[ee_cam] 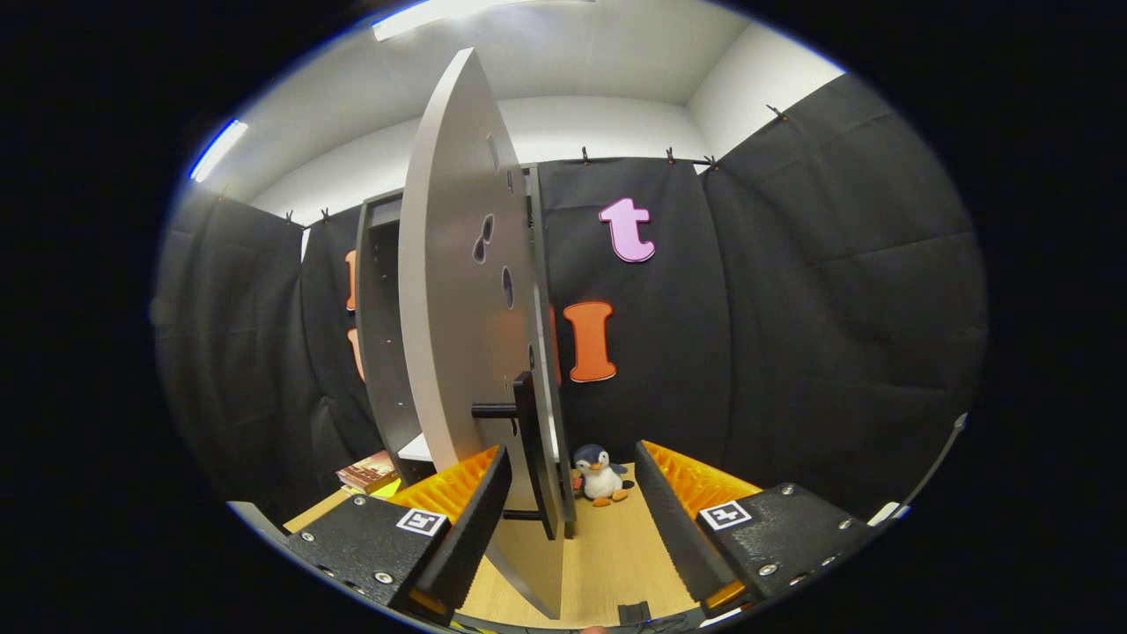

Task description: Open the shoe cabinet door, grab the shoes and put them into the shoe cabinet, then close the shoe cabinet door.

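The tongs (568,519) gape spread around the door (458,352) edge near the handle (526,449) at lower centre; unpinched, the handle could slip free.

black cloth walls (836,291), wood floor (607,555), ceiling lights (423,18).

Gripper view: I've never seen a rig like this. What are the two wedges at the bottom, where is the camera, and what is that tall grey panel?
The camera rides on a handheld two-finger gripper and looks forward along its fingers; those are the wedges. They stand open, holding nothing. The grey panel is the shoe cabinet door, swung open and seen nearly edge-on, its black handle between the fingers, near the left one. The open cabinet stands behind it. On the wooden floor beyond the fingers sits a penguin plush toy; books lie beside the cabinet.
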Motion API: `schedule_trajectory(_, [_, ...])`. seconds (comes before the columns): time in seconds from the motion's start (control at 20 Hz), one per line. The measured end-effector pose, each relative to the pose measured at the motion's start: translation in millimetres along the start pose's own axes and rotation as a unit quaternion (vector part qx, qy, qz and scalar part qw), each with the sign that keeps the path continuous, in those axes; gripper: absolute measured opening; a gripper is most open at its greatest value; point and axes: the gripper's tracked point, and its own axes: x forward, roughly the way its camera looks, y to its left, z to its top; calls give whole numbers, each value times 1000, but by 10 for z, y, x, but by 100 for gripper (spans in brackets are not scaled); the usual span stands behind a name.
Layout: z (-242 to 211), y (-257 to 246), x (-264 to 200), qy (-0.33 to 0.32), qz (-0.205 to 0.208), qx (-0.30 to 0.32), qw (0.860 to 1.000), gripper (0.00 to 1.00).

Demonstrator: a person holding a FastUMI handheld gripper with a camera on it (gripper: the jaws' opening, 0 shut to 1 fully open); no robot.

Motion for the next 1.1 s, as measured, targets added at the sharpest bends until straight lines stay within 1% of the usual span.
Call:
schedule_trajectory(0.25, [-1, 312, 27, -4, 22, -7, 1000, 89])
schedule_trajectory(0.4, [-63, 715, 115, -6, 44, -5, 999, 89])
schedule_trajectory(0.95, [-150, 1426, 407, -3, 101, -8, 995, 89])
schedule_trajectory(1.1, [-169, 1623, 552, -1, 115, -9, 993, 90])
